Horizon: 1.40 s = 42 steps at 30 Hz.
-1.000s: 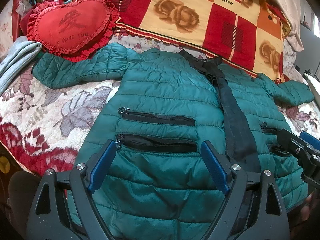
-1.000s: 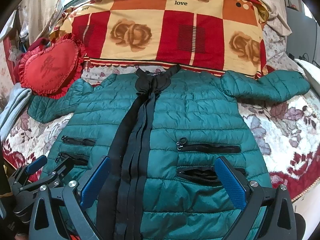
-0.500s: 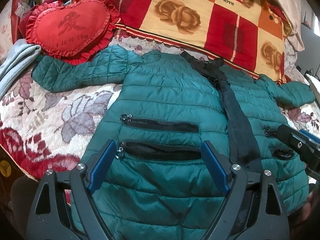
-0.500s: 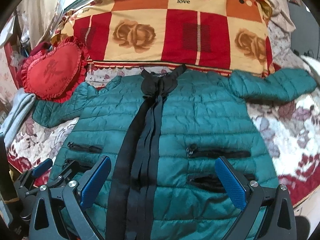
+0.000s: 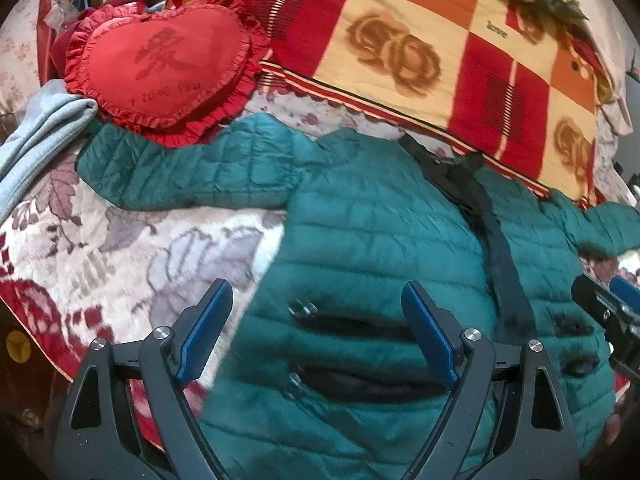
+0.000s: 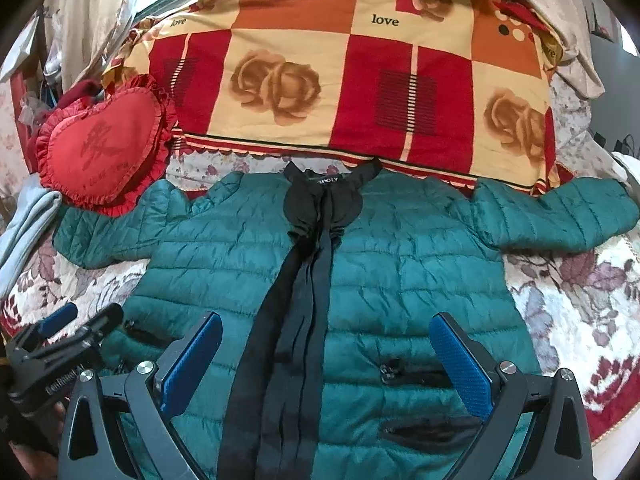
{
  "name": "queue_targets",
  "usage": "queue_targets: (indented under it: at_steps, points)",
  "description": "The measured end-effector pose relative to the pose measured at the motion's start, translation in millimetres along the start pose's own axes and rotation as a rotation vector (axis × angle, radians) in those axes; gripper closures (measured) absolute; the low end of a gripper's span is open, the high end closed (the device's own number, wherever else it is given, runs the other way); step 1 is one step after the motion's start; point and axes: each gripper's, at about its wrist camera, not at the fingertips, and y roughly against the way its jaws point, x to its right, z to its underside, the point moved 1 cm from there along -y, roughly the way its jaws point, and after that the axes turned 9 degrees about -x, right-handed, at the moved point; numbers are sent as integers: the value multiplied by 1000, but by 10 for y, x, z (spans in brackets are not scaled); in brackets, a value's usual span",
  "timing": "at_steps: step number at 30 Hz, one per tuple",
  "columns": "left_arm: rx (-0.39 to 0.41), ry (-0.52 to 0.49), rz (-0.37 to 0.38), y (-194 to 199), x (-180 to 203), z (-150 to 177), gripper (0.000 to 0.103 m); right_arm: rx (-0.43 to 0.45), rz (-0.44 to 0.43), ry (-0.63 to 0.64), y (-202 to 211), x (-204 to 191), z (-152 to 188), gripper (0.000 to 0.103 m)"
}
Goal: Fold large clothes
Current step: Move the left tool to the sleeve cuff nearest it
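Green quilted jacket (image 6: 400,280): spread front-up on bed, directly ahead of both grippers. Left gripper (image 5: 316,332), right gripper (image 6: 326,364): fingers wide apart, holding nothing. Risk: slick padded fabric may slip or bunch; sleeve beside heart cushion (image 5: 164,64) may drag it.

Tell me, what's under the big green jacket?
The green jacket lies flat on a flowery blanket, which shows all around it. What is beneath the jacket's middle is covered, so I can't tell.

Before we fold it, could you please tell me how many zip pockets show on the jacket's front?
4. Upper and lower on the panel under the right gripper; upper and lower under the left gripper.
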Motion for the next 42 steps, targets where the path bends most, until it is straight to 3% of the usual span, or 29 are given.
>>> queue_targets:
  at_steps: [12,24,31,42]
  points:
    - [33,59,-101,-162,-470,-408,16,5,-35,-15,-274,64,-175,0]
    - [22,114,-241,-530,-1094,-683,16,-15,57,-28,-552,215,-300,0]
    - [50,191,-327,-682,-1625,-880,16,-43,58,-12,-705,214,-320,0]
    - [21,415,-412,-1008,-2562,-1157,16,-82,-5,12,-836,127,-318,0]
